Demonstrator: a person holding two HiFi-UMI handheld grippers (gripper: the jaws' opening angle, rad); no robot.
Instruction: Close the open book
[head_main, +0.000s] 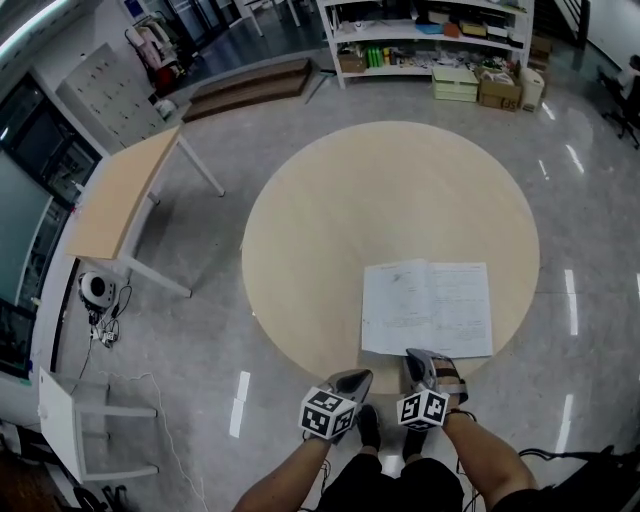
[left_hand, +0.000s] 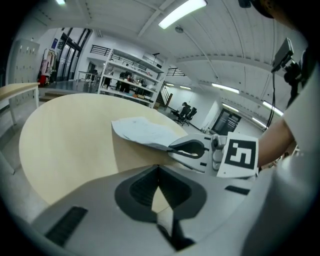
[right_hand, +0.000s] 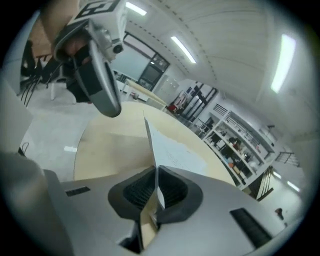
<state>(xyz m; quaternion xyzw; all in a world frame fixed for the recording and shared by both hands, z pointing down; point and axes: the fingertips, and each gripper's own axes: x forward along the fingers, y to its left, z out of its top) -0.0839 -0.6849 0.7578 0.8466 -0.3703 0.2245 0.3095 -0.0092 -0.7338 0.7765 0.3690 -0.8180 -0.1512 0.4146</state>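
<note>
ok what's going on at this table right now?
A person works two handheld grippers at a round table. The right gripper is clamped on the near edge of the open book, with a page lifted a little off the table. The left gripper is shut and empty, beside it near the table's edge. The book is not yet closed.

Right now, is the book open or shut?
Open: the white paper book lies spread on the round wooden table, both pages showing. The right gripper has its jaws pinching one page edge.
</note>
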